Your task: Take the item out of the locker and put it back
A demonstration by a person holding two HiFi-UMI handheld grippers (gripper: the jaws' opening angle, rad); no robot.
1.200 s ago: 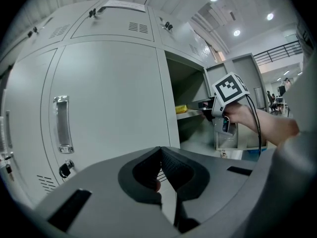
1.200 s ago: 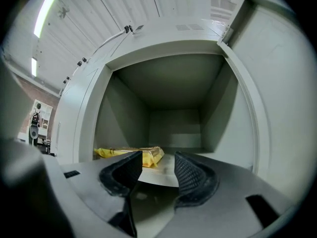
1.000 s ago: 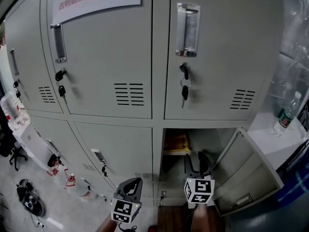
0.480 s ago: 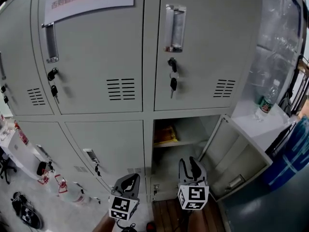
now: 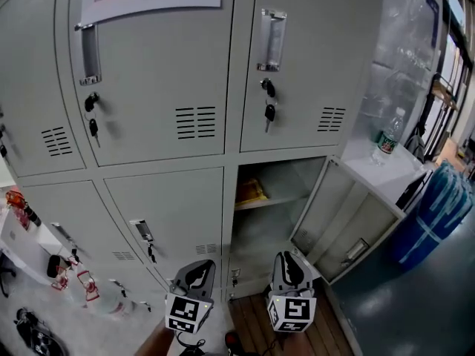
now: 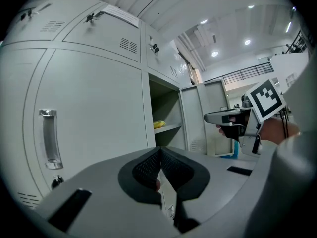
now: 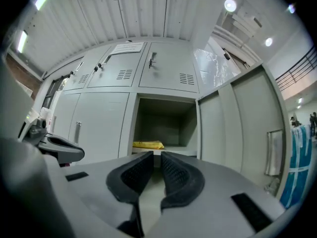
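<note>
A flat yellow packet (image 5: 251, 190) (image 7: 147, 145) (image 6: 158, 124) lies on the shelf of the open lower locker (image 5: 276, 175). My right gripper (image 5: 289, 259) (image 7: 157, 155) hangs level in front of that opening, well short of the packet. Its jaws have just been closing and now stand a narrow slit apart with nothing between them. My left gripper (image 5: 200, 267) (image 6: 161, 151) is beside it, facing the shut lower door (image 5: 174, 213), its pads pressed together and empty. In the left gripper view, a hand holds the right gripper (image 6: 219, 118) off to the right.
The locker door (image 5: 349, 225) swings out to the right, next to the right gripper. A keyed upper door (image 5: 297, 58) is above the opening. A bottle (image 5: 385, 137) stands on a white ledge, a blue bin (image 5: 436, 213) beyond. Spray bottles (image 5: 82, 282) sit on the floor at left.
The right gripper has drawn back from the locker opening toward me, and its jaws have narrowed from wide open to a slit. The head view has swung right. The left gripper rose slightly.
</note>
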